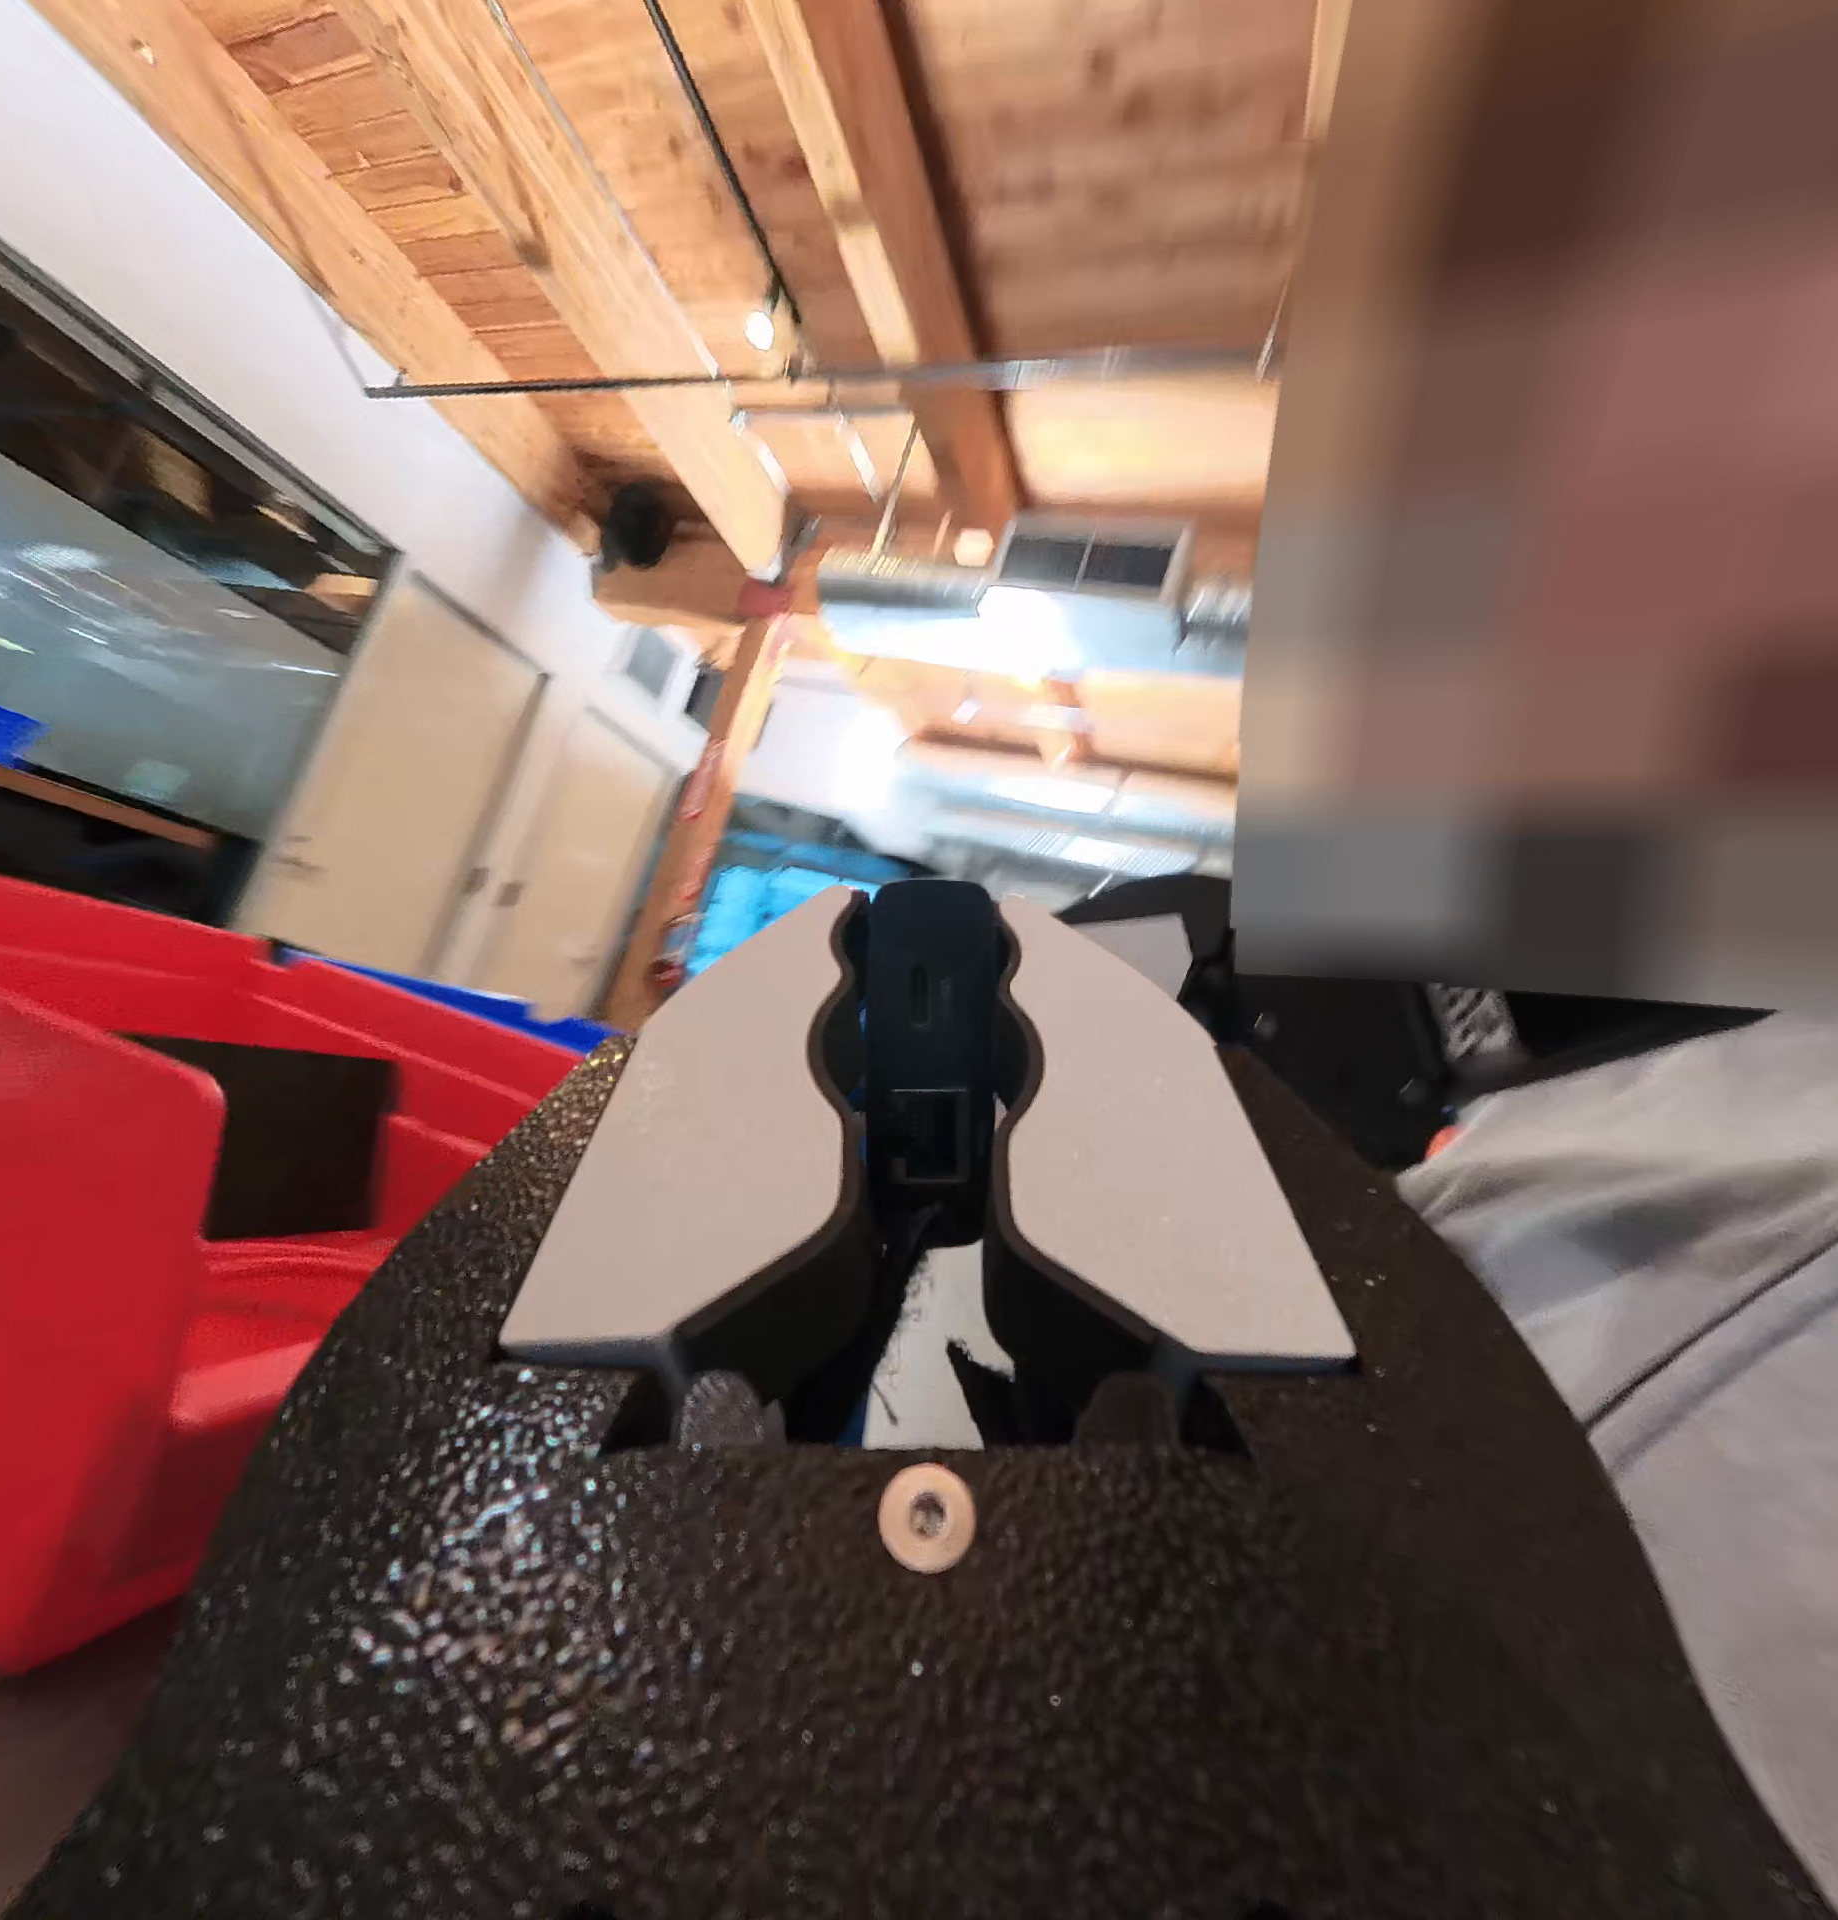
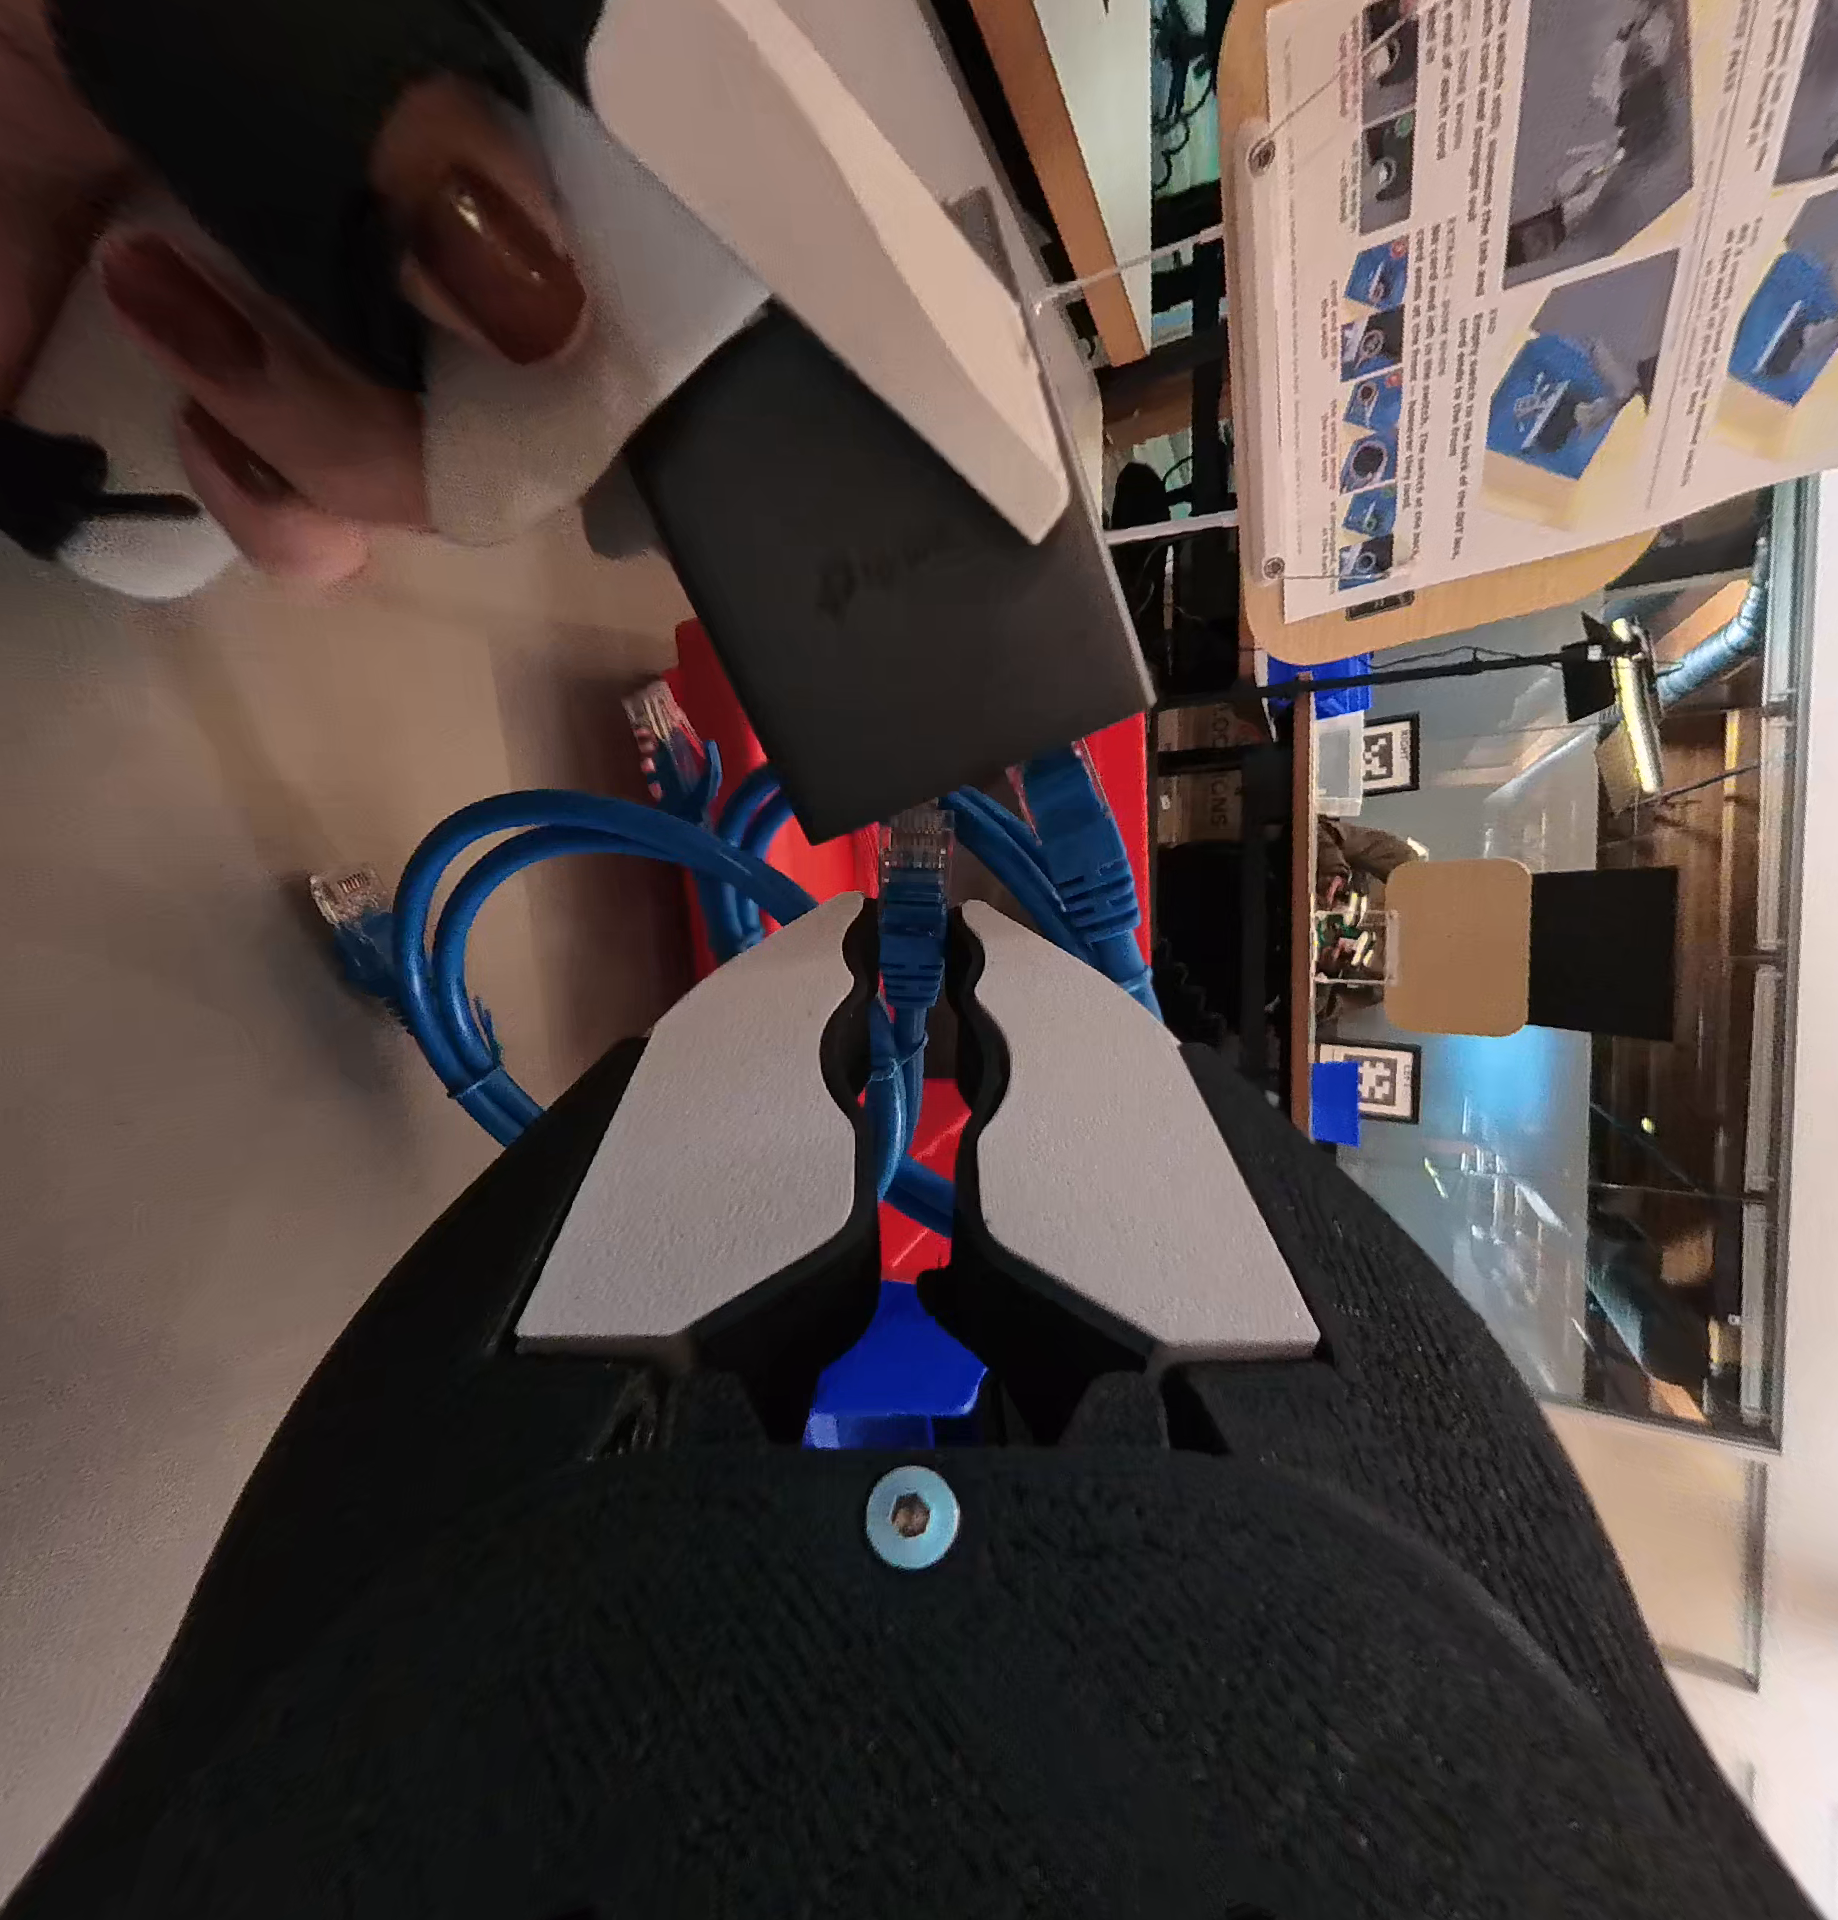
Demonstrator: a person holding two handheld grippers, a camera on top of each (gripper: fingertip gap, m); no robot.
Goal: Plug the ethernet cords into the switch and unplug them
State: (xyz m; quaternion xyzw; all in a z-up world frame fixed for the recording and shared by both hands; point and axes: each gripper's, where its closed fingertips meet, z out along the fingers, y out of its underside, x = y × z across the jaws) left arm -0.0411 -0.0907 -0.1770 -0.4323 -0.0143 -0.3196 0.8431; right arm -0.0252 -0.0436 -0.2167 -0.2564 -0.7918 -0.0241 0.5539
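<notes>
The switch [image 2: 894, 582] is a flat black box, held up off the table and tilted, one narrow end with ports facing out [image 1: 930, 1060]. Just below its lower edge, a blue cord's clear plug [image 2: 915, 847] points at it — almost touching. More blue cords [image 2: 541, 894] lie looped below the switch, plugs loose.

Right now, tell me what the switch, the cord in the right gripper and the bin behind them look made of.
Switch: matte black plastic, probably; smooth flat faces, dull sheen.
Ethernet cord: blue rubbery jacket and ribbed boot, clear hard-plastic plug; right gripper clamps the boot.
Bin: glossy red moulded plastic, judging by its cut-out handle.
</notes>
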